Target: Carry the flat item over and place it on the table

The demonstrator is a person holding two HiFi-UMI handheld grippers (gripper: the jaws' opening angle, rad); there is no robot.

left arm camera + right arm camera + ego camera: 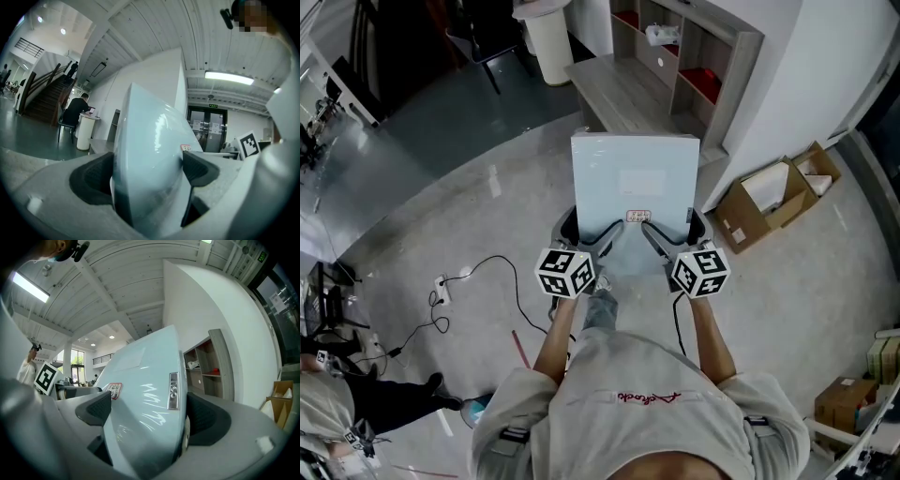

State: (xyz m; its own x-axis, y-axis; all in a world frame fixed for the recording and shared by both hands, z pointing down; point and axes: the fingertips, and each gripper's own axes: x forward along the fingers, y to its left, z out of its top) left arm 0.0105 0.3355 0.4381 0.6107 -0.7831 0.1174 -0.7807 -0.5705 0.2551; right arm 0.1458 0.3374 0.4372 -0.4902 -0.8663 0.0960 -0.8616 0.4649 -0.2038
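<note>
A pale blue flat panel (634, 192) wrapped in clear film is held level above the floor in front of me. My left gripper (589, 242) is shut on its near left edge, and my right gripper (667, 239) is shut on its near right edge. In the left gripper view the flat panel (147, 154) fills the gap between the dark pads (93, 178). Across in the right gripper view the flat panel (143, 399) sits clamped the same way, with a small red-and-white label (114, 390) on it. A grey table (623, 94) stands just beyond the panel.
A grey shelf unit (698, 56) with red bins stands behind the table against a white wall. Open cardboard boxes (773, 197) lie on the floor at right. A power strip and black cable (441, 291) trail at left. A person sits at a white round stand (84, 129) far off.
</note>
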